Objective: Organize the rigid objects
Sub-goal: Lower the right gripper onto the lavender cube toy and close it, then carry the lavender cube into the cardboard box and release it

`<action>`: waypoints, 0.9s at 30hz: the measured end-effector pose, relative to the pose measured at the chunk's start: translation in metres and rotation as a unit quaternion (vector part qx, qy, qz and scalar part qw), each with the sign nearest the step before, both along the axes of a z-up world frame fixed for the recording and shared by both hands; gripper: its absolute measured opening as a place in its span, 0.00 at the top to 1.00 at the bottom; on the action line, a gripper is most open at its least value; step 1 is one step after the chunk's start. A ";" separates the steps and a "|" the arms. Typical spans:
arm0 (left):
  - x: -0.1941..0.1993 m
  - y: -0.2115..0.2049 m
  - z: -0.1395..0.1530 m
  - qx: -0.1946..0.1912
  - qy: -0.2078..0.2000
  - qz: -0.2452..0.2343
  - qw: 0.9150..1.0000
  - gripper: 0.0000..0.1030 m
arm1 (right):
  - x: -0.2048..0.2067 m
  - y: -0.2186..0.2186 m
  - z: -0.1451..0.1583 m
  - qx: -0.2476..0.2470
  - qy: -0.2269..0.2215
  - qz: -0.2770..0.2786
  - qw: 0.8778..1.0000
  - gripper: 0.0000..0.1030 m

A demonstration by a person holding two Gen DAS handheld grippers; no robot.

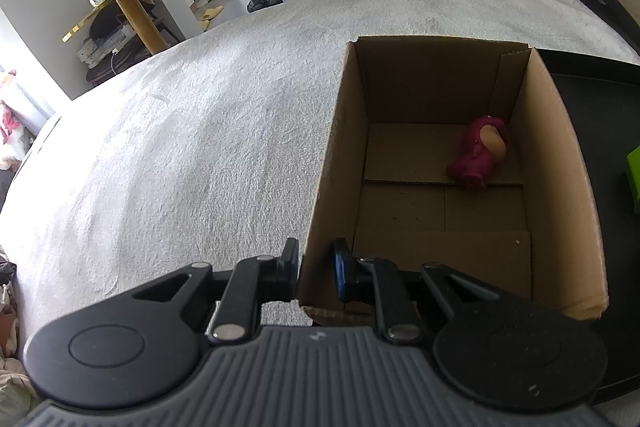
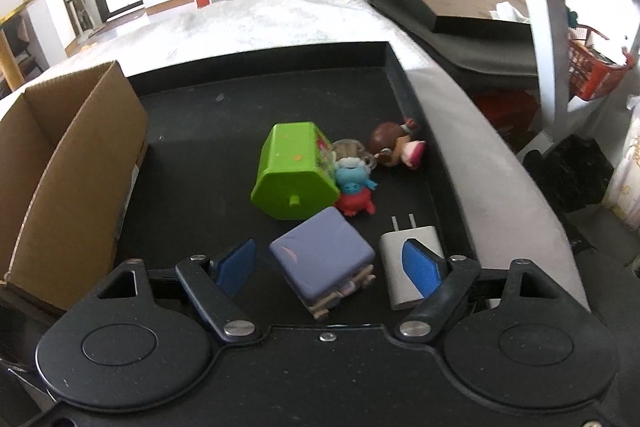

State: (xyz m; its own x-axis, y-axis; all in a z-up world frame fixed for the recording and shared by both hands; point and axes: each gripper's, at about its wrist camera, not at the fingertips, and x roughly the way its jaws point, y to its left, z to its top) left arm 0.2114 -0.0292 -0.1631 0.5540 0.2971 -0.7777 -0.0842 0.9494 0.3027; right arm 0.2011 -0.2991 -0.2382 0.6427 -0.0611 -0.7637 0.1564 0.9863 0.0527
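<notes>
The left tool (image 1: pixel 316 267) is clamped on the near wall of the open brown cardboard box (image 1: pixel 344 147), which holds one magenta toy figure (image 1: pixel 480 151) at its far right corner. The right tool (image 2: pixel 330 265) stands apart around a lavender toy block (image 2: pixel 324 255) lying in the black shallow tray (image 2: pixel 208 131), just beside a white charger plug (image 2: pixel 394 267) and a green plastic toy house (image 2: pixel 290 171).

Both the left gripper (image 1: pixel 316 273) and right gripper (image 2: pixel 330 267) are matte black, with round side discs, silver pivot screws, and blue ribbed finger pads (image 2: pixel 420 267).
</notes>
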 end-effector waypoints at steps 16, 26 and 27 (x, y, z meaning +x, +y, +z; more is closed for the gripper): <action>0.001 0.003 0.001 -0.010 -0.001 0.004 1.000 0.84 | 0.007 0.016 0.026 0.001 -0.020 0.037 0.999 0.47; 0.000 0.007 0.002 -0.022 -0.002 0.005 1.000 0.84 | 0.018 0.040 0.056 -0.010 -0.064 0.085 0.994 0.47; 0.000 0.007 0.002 -0.024 -0.002 0.005 1.000 0.84 | 0.018 0.042 0.057 -0.010 -0.067 0.090 0.994 0.47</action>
State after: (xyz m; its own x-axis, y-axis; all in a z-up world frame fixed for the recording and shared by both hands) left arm 0.2116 -0.0218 -0.1611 0.5544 0.2655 -0.7888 -0.0950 0.9617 0.2569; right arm 0.2194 -0.2570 -0.1811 0.7411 0.0494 -0.6696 -0.0293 0.9987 0.0412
